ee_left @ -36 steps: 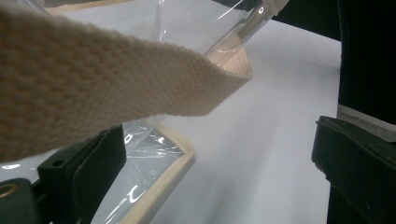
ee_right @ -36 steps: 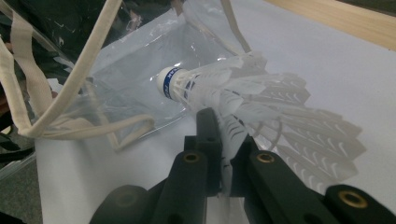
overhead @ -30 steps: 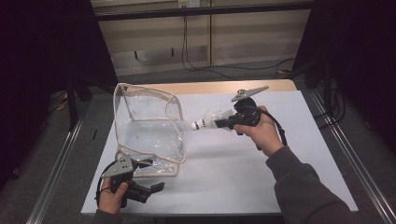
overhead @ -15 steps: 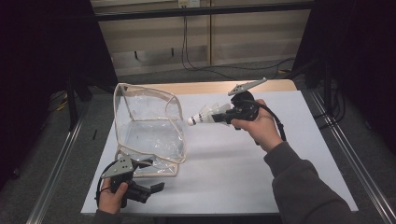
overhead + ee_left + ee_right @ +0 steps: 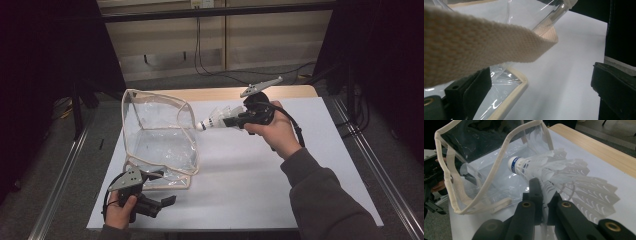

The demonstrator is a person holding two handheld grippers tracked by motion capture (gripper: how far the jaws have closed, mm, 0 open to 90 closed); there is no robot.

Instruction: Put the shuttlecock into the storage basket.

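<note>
The white-covered bench [image 5: 260, 170] is lit dimly from above; dark surroundings are underexposed. The near beige woven strap [image 5: 481, 47] is blurred.

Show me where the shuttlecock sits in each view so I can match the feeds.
High view: the shuttlecock is right of centre, held off the table by the right gripper, cork toward the clear bag.
Left gripper view: no line for it; the bag's webbing strap crosses this picture.
Right gripper view: centre, feathers pinched between the jaws, cork at the bag's mouth.
Shared landmark: the bag's cream trim.
</note>
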